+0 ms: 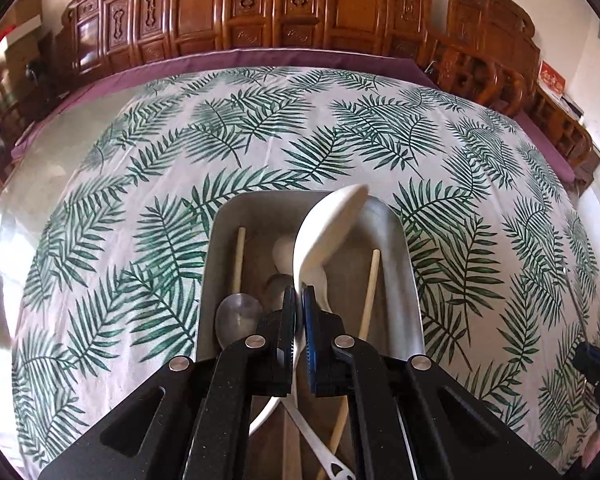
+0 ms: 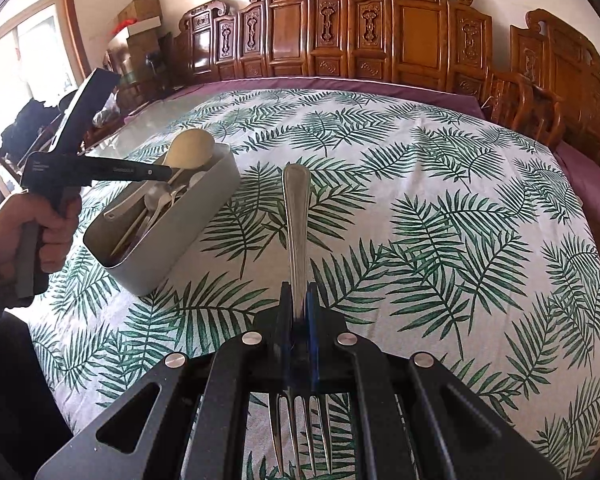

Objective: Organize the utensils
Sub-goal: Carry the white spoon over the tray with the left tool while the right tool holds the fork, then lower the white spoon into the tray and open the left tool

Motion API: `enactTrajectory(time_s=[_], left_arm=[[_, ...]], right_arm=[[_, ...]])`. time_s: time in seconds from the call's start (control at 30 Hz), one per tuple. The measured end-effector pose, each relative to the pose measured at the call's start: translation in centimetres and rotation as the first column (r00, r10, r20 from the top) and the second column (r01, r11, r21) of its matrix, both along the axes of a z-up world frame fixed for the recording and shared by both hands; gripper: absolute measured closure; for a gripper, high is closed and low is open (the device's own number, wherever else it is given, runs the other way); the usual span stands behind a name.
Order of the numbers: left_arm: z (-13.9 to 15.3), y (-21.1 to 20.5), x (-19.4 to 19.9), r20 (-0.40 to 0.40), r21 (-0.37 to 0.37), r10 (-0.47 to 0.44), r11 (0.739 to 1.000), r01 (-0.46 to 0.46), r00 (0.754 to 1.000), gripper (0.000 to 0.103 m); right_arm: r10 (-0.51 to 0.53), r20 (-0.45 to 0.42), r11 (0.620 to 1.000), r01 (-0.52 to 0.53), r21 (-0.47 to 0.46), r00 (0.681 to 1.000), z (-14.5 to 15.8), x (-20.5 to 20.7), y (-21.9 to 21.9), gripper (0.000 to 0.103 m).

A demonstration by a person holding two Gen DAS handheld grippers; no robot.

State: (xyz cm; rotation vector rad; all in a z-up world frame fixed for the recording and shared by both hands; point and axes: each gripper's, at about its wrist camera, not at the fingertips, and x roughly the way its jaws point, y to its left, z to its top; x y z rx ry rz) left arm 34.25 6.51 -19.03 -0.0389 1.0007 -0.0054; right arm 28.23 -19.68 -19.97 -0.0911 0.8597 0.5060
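The table (image 2: 440, 208), spread with a white cloth printed in green palm fronds, fills both views, with a row of carved wooden chair backs (image 2: 380, 32) along its far edge. The grey metal bin (image 2: 172, 248) serves as the landmark: it sits on the cloth toward the left of the right wrist view, long and rounded at the corners.

Inside the bin lie 2 pale wooden chopsticks (image 1: 238, 256), 1 along each long wall, a metal spoon (image 1: 238, 316) against the left wall near the camera end, a second white spoon on the floor and a white slotted handle crossing the near end.

The left gripper (image 1: 299, 300) hangs directly above the bin, its 2 pads pinched tight on the handle of a large white ladle-shaped spoon (image 1: 324, 232), whose bowl rises tilted over the bin's far end and clear of the utensils below. In the right wrist view that bowl looks tan against the light, and a hand (image 2: 40, 232) grips this tool beside the bin.

The right gripper (image 2: 299, 304) is well to the right of the bin, above bare cloth. It is clamped on the neck of a steel fork (image 2: 296, 216), handle pointing away toward the chairs, 4 tines back toward the camera.
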Motion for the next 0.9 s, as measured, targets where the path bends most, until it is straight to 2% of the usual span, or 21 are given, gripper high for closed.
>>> enactTrajectory(time_s=[0.1, 0.17, 0.33, 0.6, 0.7, 0.77, 0.9], left_arm=[[0.5, 0.0, -0.6, 0.014, 0.009, -0.008, 1.0, 0.008, 1.0, 0.095], [0.8, 0.2, -1.0, 0.024, 0.013, -0.008, 1.0, 0.008, 1.0, 0.088], [2.2, 0.5, -3.0, 0.068, 0.03, -0.028, 0.999, 0.026, 0.997, 0.087], [3.5, 1.0, -6.5, 0.129, 0.048, -0.038, 0.998, 0.032, 0.991, 0.077], [4.0, 1.3, -7.3, 0.151, 0.055, -0.034, 0.998, 0.026, 0.988, 0.069], [4.2, 1.6, -7.8, 0.166, 0.051, -0.025, 0.999, 0.016, 0.986, 0.057], [4.2, 2.4, -8.7, 0.189, 0.053, -0.003, 0.999, -0.007, 0.982, 0.043]], right_arm=[[0.003, 0.0, 1.0, -0.003, 0.0, 1.0, 0.0, -0.1, 0.2, 0.095], [0.005, -0.001, 1.0, -0.005, -0.001, 1.0, 0.0, -0.2, 0.4, 0.095], [0.015, 0.001, 1.0, -0.015, 0.018, 1.0, 0.4, -0.6, 0.9, 0.095], [0.064, 0.004, 0.997, -0.064, 0.039, 0.998, 0.9, -1.8, 3.3, 0.095], [0.087, 0.005, 0.996, -0.087, 0.038, 0.996, 1.0, -2.4, 4.6, 0.095], [0.1, 0.007, 0.994, -0.1, 0.035, 0.995, 0.9, -2.7, 5.3, 0.095], [0.126, 0.011, 0.991, -0.126, 0.039, 0.992, 1.1, -3.6, 6.7, 0.095]])
